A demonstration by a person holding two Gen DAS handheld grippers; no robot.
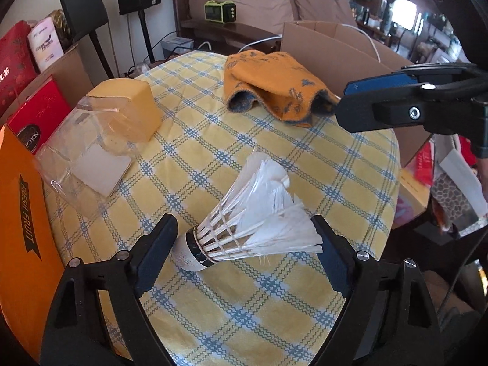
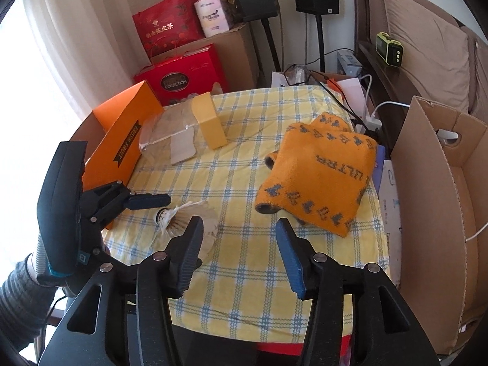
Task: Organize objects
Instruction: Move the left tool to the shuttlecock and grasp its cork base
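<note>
Shuttlecock of white feathers with a white cork tip and black band (image 1: 244,228) is lying on its side on the tabletop covered by a yellow cloth with blue check lines (image 1: 213,140), its tip pointing toward the left finger of the left gripper (image 1: 245,238) and its feather skirt spreading toward the right finger. The left gripper's jaws are standing wide on either side of it, released; the left pad is sitting just beside the cork tip and the right pad is lying against or just behind the feather edge, and I cannot tell whether either is touching. In the right wrist view the same shuttlecock (image 2: 183,213) is showing partly behind that view's own left finger.

The right gripper (image 2: 239,250) is hovering over the cloth with its jaws partly apart and nothing between them. A folded orange knitted cloth with grey patterns and lettering (image 2: 317,177) is resting on the far right part of the tabletop, near the right gripper's tip in the left wrist view. A clear plastic box with a yellow lid (image 1: 100,131) is lying on its side at the left, beside a flat orange carton printed "FRESH FRUIT" (image 1: 21,213). An open brown cardboard box (image 2: 433,189) is standing off the right edge
</note>
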